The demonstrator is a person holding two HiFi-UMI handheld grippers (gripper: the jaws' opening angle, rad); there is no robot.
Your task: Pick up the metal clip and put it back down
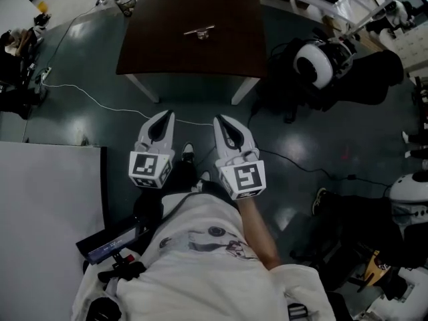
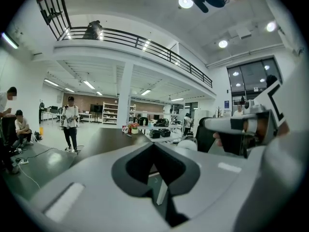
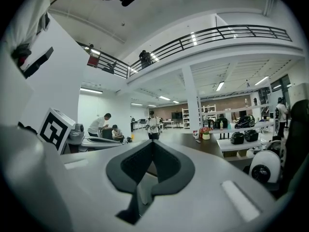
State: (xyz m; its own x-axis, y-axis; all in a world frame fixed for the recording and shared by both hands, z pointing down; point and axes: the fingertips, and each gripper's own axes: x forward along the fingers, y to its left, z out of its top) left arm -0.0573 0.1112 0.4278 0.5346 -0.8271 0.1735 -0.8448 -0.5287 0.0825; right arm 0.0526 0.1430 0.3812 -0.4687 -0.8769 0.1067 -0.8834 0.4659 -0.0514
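Nothing's underway yet: the metal clip lies untouched out in the middle of the dark table, well back from its near edge. The person stands short of that edge with the left gripper and right gripper side by side over the floor, both with jaws pressed together on nothing. By my reckoning the whole job remains: approach, open, grasp, lift, set down.

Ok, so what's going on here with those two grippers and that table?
A person stands a little short of a dark table, holding a gripper in each hand. The left gripper and the right gripper are side by side, both shut and empty. The metal clip lies on the table ahead, not yet touched.
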